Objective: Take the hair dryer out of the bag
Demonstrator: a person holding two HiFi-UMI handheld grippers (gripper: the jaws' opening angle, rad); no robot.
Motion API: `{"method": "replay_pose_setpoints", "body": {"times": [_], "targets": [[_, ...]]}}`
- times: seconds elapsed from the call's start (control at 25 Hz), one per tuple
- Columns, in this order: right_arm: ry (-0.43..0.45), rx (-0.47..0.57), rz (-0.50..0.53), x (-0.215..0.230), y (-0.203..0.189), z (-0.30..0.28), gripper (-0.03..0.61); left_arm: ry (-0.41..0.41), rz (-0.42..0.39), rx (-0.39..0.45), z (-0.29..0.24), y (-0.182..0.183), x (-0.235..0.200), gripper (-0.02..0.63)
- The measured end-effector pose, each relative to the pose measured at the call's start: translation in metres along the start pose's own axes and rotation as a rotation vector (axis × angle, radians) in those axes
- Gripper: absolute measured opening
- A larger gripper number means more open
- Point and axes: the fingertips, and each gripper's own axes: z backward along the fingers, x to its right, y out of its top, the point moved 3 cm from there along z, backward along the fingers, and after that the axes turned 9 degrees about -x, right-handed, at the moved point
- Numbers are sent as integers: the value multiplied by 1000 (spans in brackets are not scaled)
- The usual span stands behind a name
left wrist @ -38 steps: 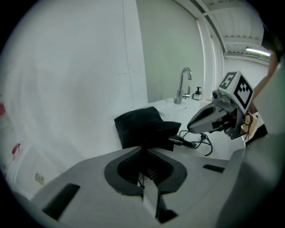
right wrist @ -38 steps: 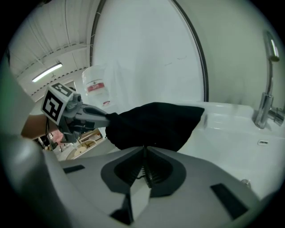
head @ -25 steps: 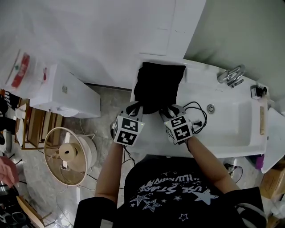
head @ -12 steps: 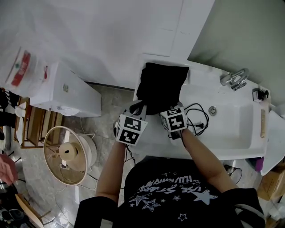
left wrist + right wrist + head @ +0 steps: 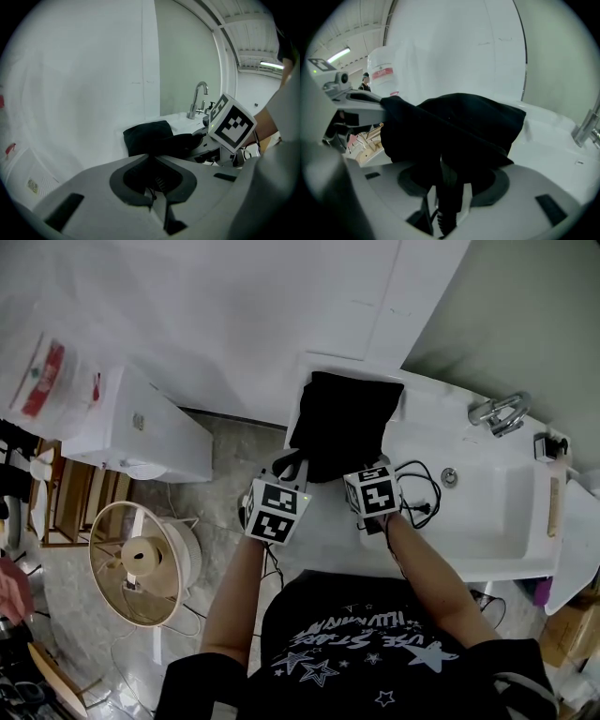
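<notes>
A black fabric bag (image 5: 342, 423) lies on the white counter (image 5: 328, 540) left of the sink. My left gripper (image 5: 287, 468) is shut on the near left edge of the bag (image 5: 454, 117), holding the fabric up; in the left gripper view its jaws (image 5: 157, 190) meet with dark cloth ahead. At the bag's mouth, my right gripper (image 5: 361, 472) has its jaws closing round the hair dryer's black handle (image 5: 446, 185), which fills the gap between the pads above its ribbed cord sleeve. The dryer's body is hidden inside the bag. Its black cord (image 5: 419, 491) trails into the sink.
A white sink basin (image 5: 487, 502) with a chrome faucet (image 5: 500, 412) lies to the right. Left of the counter stand a white appliance (image 5: 141, 432) and a round fan (image 5: 141, 563) on the floor. A wall rises behind the counter.
My right gripper has moved a little left and forward to the bag's mouth. The left gripper has kept its hold on the bag's edge.
</notes>
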Motion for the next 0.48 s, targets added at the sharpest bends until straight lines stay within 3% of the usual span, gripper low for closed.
{"method": "replay_pose_setpoints", "body": {"times": [0.48], "targets": [[96, 57, -6, 1, 6, 26, 193, 43, -2, 11, -2, 10, -9, 23]]}}
